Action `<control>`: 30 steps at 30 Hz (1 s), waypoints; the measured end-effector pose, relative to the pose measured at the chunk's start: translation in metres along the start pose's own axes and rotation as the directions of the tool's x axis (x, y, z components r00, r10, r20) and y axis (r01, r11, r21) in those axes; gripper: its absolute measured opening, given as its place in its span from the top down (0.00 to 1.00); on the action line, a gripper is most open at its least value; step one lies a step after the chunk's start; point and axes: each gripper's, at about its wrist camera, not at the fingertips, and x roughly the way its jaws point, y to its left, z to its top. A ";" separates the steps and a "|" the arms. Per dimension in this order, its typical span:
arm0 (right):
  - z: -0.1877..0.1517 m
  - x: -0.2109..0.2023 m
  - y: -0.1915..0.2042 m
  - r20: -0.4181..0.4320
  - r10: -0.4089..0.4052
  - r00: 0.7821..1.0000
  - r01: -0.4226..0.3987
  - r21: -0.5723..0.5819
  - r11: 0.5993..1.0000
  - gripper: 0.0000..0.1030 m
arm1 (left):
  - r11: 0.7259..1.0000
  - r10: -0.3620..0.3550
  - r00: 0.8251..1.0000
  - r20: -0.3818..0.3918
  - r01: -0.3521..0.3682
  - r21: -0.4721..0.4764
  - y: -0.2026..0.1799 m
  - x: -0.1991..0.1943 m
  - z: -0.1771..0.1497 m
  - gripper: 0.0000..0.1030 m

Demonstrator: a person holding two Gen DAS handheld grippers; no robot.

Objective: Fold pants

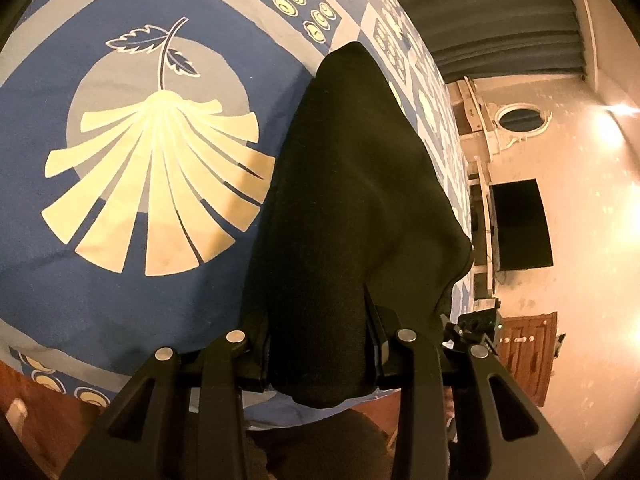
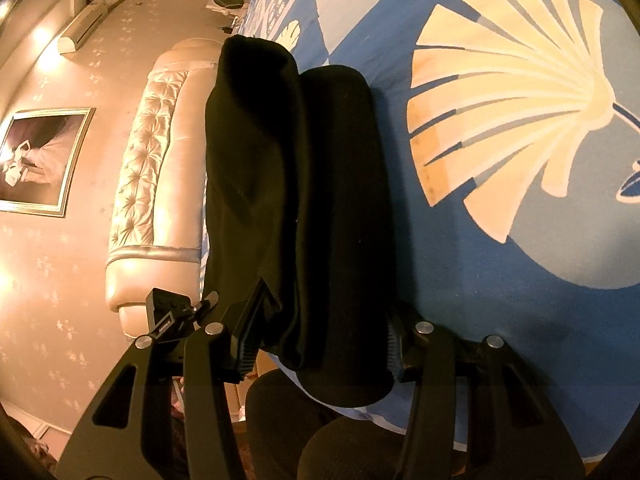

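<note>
The black pants (image 1: 352, 184) lie lengthwise on a blue bedspread (image 1: 120, 288) with cream shell patterns. My left gripper (image 1: 320, 344) is shut on the near end of the pants, with cloth bunched between its jaws and hanging over them. In the right wrist view the pants (image 2: 304, 184) show as two long folds side by side. My right gripper (image 2: 320, 340) is closed around their near end, and the cloth fills the gap between its pads. The fingertips of both grippers are hidden by the cloth.
The bed edge runs close below both grippers. A padded cream headboard (image 2: 152, 184) and a framed picture (image 2: 40, 160) are on the wall to the right gripper's left. A dark screen (image 1: 520, 224) and a wooden cabinet (image 1: 528, 356) stand beyond the bed.
</note>
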 end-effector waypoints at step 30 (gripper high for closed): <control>0.004 -0.006 0.009 0.025 -0.029 0.999 0.031 -0.075 0.997 0.38 | 0.921 0.223 0.954 0.200 -0.274 0.278 -0.016 -0.018 0.000 0.28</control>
